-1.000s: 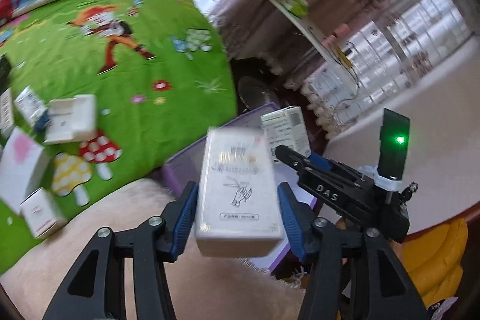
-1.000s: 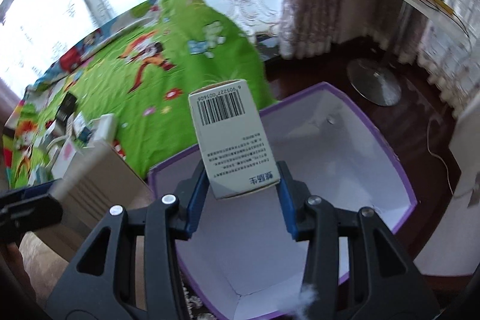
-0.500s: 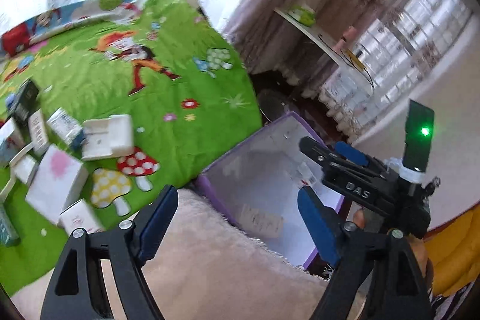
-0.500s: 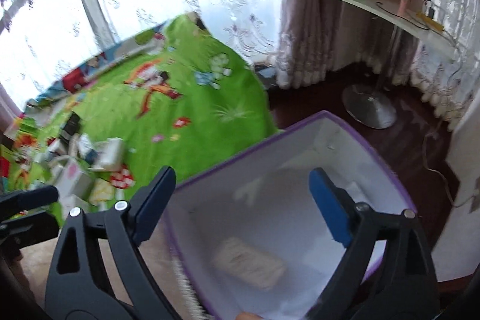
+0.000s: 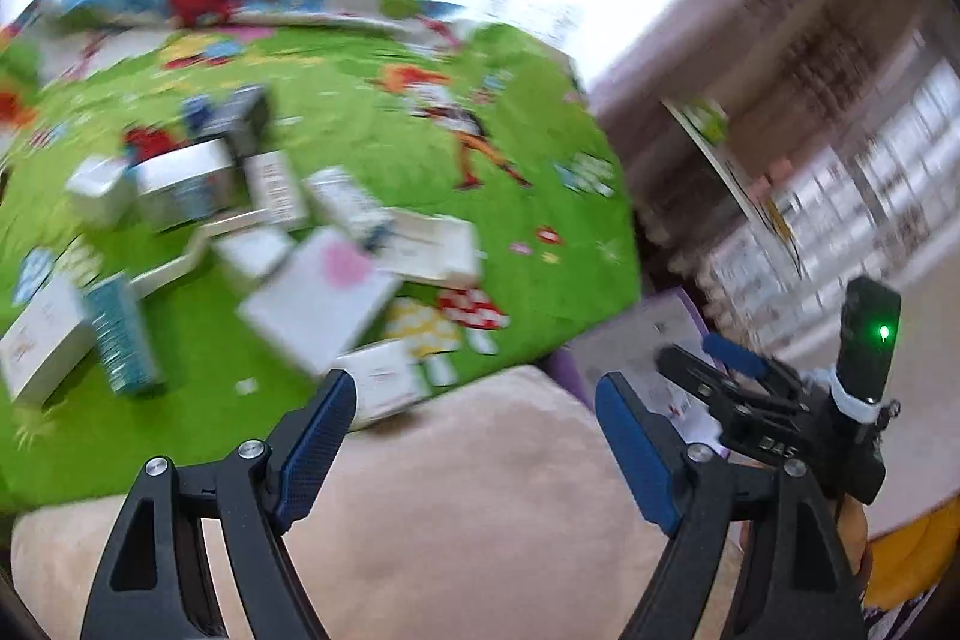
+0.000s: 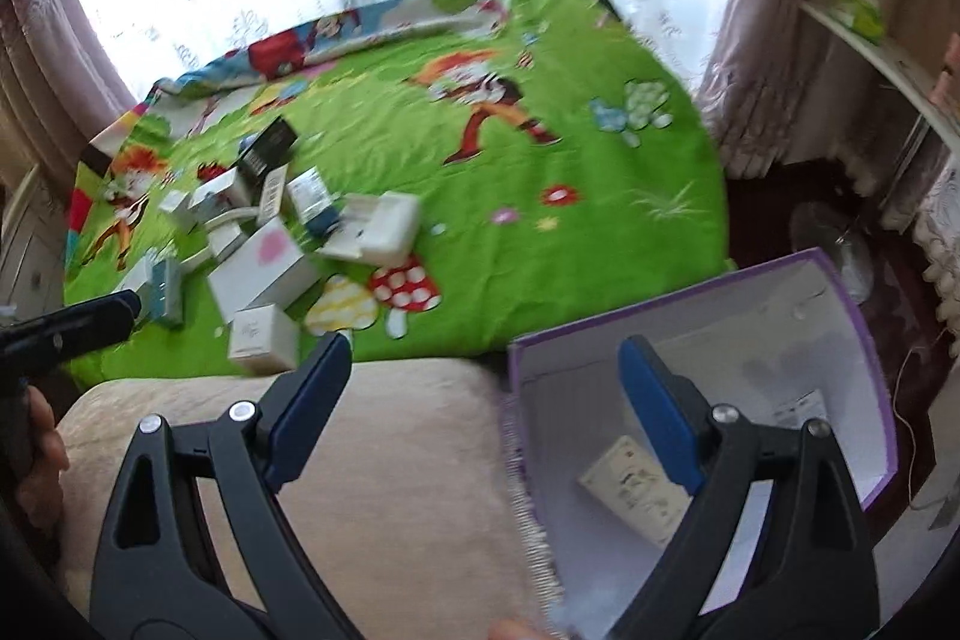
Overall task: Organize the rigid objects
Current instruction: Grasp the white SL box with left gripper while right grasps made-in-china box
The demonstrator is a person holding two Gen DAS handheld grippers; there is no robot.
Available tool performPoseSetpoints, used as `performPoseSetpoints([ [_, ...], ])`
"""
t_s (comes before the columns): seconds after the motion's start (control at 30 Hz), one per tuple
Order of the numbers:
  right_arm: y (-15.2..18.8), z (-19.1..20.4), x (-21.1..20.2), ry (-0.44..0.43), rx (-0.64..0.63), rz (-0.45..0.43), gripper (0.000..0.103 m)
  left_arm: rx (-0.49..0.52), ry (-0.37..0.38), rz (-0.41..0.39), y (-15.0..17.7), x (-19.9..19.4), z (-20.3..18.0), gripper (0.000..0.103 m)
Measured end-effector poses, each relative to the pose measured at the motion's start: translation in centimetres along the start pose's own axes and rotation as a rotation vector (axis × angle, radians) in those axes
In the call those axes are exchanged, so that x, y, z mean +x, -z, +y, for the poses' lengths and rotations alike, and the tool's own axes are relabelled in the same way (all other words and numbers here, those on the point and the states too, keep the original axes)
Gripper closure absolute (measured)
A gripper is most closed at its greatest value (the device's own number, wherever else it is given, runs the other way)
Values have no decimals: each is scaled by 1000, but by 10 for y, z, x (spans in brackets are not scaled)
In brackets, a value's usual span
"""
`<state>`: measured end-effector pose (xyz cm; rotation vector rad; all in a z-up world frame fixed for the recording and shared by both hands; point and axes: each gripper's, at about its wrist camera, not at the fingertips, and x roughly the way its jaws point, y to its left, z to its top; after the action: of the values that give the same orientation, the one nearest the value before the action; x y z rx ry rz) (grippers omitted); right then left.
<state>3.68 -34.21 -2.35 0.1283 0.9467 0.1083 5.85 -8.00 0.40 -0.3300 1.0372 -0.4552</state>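
Gaping wide and empty, left tool (image 5: 474, 412) and right tool (image 6: 483, 370) touch nothing.

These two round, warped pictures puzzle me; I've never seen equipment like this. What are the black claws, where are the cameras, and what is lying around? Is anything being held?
There is no robot here: a person holds a hand-operated two-finger gripper in each hand, and a wide-angle camera on each looks forward along its fingers, which bends the picture.

The left camera shows the left gripper, open, nothing between its blue pads. The right camera shows the right gripper, also open and empty.

Below both is a beige plush cushion. Beyond it lies a green cartoon mat with a scatter of small cartons, among them a white box with a pink spot and a small white box.

On the right stands a purple-edged bin with a cream box lying inside.
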Motion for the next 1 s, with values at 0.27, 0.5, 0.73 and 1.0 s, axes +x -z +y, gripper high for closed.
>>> performPoseSetpoints([
  [0.27, -6, 30, 3, -48, -38, 48, 9, -102, -92, -14, 10, -26, 66, 20],
  [0.5, -15, 87, 5, -185, -133, 139, 9, -193, -193, -42, 11, -47, 118, 20],
  [0.73, -7, 143, 33, -246, -187, 211, 9, -187, -304, -13, 4, -50, 156, 20],
  [1.0, -6, 158, 79, -153, -279, 304, 9, -66, -448, 82, -9, -27, 184, 20],
])
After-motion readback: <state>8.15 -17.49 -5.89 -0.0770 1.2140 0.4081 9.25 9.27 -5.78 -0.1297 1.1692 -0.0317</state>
